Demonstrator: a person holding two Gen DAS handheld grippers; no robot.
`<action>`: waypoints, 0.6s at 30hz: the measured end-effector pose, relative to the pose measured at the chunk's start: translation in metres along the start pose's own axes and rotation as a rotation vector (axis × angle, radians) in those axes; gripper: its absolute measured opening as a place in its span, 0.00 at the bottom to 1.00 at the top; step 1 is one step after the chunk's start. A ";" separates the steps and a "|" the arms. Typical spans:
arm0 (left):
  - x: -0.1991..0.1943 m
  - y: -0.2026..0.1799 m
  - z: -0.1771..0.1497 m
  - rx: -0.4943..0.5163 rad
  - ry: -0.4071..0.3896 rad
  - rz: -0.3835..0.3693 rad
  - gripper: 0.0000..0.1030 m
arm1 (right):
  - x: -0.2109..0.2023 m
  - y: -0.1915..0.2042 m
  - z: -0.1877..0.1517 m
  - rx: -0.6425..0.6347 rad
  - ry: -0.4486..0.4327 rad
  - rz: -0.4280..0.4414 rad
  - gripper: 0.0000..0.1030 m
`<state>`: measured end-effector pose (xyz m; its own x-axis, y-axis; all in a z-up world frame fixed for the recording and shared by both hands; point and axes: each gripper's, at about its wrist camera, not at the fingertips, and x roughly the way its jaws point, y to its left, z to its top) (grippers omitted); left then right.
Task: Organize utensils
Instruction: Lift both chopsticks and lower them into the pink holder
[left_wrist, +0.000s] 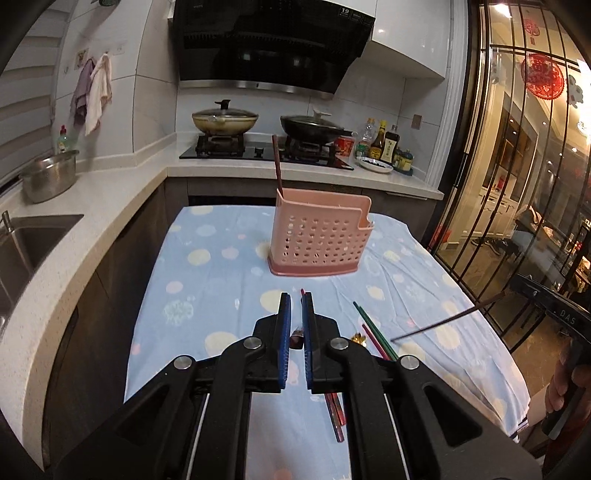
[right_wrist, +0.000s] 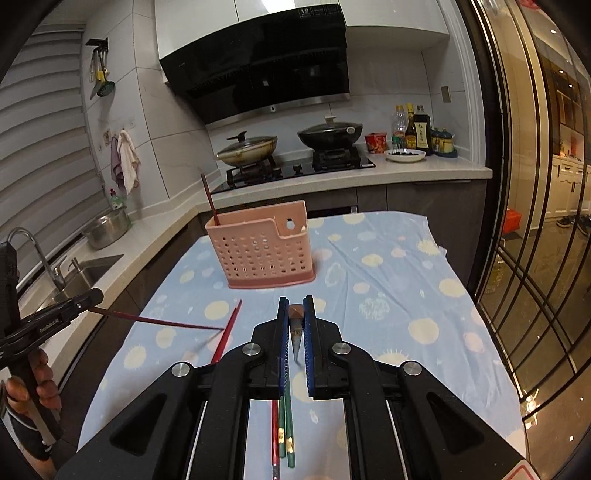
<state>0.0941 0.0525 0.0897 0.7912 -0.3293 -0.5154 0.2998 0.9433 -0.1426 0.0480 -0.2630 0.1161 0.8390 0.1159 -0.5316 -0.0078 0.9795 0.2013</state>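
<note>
A pink perforated utensil holder (left_wrist: 321, 236) (right_wrist: 262, 251) stands on the blue dotted tablecloth (left_wrist: 207, 280) (right_wrist: 388, 280), with one dark red chopstick (left_wrist: 277, 166) (right_wrist: 210, 199) upright in its left end. My left gripper (left_wrist: 296, 299) (right_wrist: 94, 295) is shut on a dark red chopstick (left_wrist: 296, 338) (right_wrist: 166, 322) held above the cloth. My right gripper (right_wrist: 295, 301) (left_wrist: 513, 288) is shut on a dark brown chopstick (right_wrist: 295, 321) (left_wrist: 443, 322). Green chopsticks (left_wrist: 373, 330) (right_wrist: 288, 435) and red chopsticks (left_wrist: 334, 417) (right_wrist: 231, 328) lie loose on the cloth below.
Behind the table runs a counter with a gas hob, a lidded pan (left_wrist: 224, 120) and a black wok (left_wrist: 314, 125). Sauce bottles (left_wrist: 384, 142) stand at its right end. A sink (left_wrist: 29, 236) and steel pot (left_wrist: 50, 177) are left; a glass door (left_wrist: 517, 166) is right.
</note>
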 end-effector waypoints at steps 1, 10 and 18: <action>0.000 0.000 0.007 0.004 -0.011 0.001 0.06 | 0.000 0.000 0.007 -0.002 -0.012 0.004 0.07; 0.001 -0.016 0.076 0.077 -0.127 -0.007 0.00 | 0.016 0.010 0.068 -0.007 -0.090 0.053 0.07; 0.011 -0.007 0.071 0.056 -0.091 -0.017 0.01 | 0.030 0.017 0.071 -0.018 -0.082 0.060 0.07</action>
<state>0.1384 0.0394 0.1448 0.8303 -0.3497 -0.4340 0.3406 0.9347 -0.1015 0.1118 -0.2541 0.1616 0.8785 0.1612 -0.4498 -0.0686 0.9742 0.2151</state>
